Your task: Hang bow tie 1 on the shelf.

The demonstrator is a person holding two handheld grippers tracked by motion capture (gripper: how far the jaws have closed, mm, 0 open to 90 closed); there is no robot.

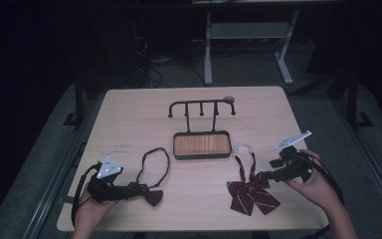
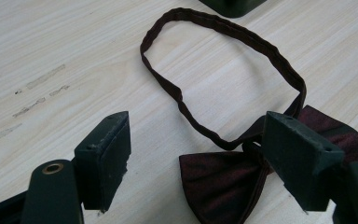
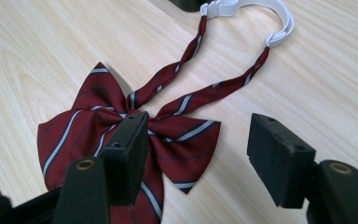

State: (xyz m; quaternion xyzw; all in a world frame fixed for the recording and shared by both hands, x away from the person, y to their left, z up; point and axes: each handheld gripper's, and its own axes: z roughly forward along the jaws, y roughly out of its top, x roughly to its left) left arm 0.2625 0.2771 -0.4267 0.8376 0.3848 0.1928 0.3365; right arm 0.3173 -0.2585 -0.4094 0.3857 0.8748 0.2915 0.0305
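Note:
A dark maroon bow tie (image 1: 152, 196) (image 2: 223, 186) with a looped neck strap (image 1: 155, 160) (image 2: 223, 70) lies on the table at the front left. My left gripper (image 1: 140, 189) (image 2: 198, 158) is open, its jaws standing either side of the bow just above it. A striped red bow tie (image 1: 251, 194) (image 3: 135, 135) with a white elastic band (image 1: 242, 148) (image 3: 261, 14) lies at the front right. My right gripper (image 1: 264, 175) (image 3: 198, 149) is open over the bow's right wing, not closed on it.
A black rack with several hooks (image 1: 201, 107) rises from a wood-floored tray (image 1: 202, 145) at the table's centre. A small round object (image 1: 228, 99) lies behind it. Bare tabletop (image 1: 129, 119) stretches around both ties. A desk frame (image 1: 246, 45) stands beyond the table.

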